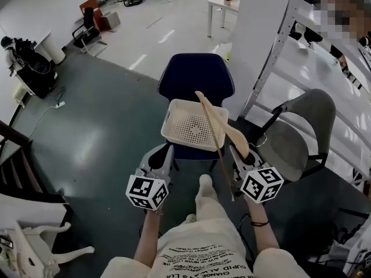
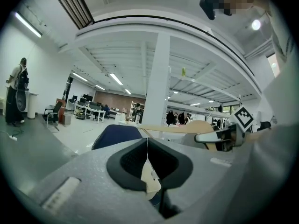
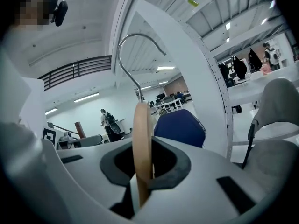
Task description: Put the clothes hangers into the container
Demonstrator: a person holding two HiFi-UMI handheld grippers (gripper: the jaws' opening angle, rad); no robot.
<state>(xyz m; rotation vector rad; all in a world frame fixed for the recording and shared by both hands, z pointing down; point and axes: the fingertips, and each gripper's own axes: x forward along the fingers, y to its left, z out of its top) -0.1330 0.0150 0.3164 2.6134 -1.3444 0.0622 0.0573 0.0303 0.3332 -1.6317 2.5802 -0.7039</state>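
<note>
Right gripper [image 3: 144,169] jaws: black padded, clamped on a smooth, flat wooden clothes hanger [image 3: 141,134], with its curved wire hook [image 3: 139,34] uppermost. Left gripper [image 2: 147,164] jaws: together, nothing between. Hanger extends toward 11 o'clock across the right rim of the white perforated plastic container [image 1: 169,123], which sits on a blue chair [image 1: 194,77] at 12 o'clock.

The white basket [image 1: 188,129] stands open upward on the blue chair [image 1: 196,77], straight before me. The wooden hanger [image 1: 236,136] I hold crosses over its right rim. On the right, the grey chair [image 1: 301,132] and the white pillar [image 1: 261,33] stand near; on the left is open floor [image 1: 104,132].
</note>
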